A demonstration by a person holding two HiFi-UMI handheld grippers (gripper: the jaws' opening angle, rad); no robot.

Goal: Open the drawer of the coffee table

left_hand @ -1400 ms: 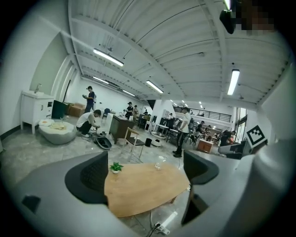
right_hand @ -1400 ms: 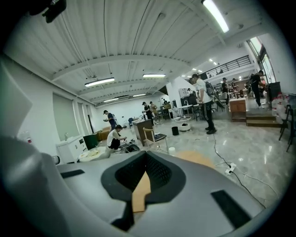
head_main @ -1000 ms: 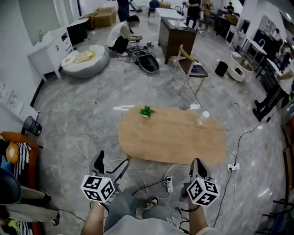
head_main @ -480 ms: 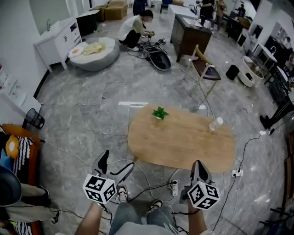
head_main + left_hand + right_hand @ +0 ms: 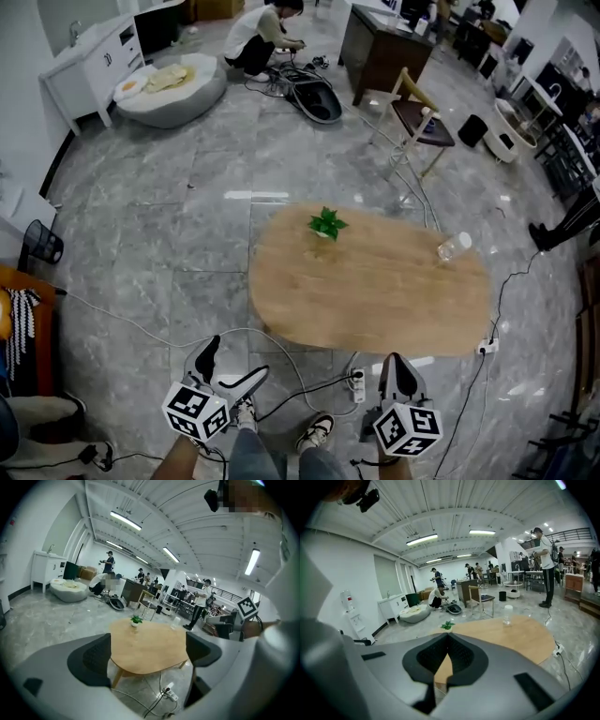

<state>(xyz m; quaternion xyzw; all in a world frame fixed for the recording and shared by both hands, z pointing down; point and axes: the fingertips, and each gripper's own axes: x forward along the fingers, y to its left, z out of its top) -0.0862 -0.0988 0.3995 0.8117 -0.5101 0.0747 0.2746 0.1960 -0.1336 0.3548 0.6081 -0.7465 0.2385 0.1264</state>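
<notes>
Both short of the coffee table [image 5: 375, 286], left tongs [image 5: 228, 362] gape and right tongs [image 5: 397, 364] are closed.

Left gripper [image 5: 230, 364] held low in front of the body, jaws wide apart, nothing between; right gripper [image 5: 395, 368] level with it, jaws pressed together, empty

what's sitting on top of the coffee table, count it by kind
small potted plant: 1
clear bottle: 1
total: 2
</notes>
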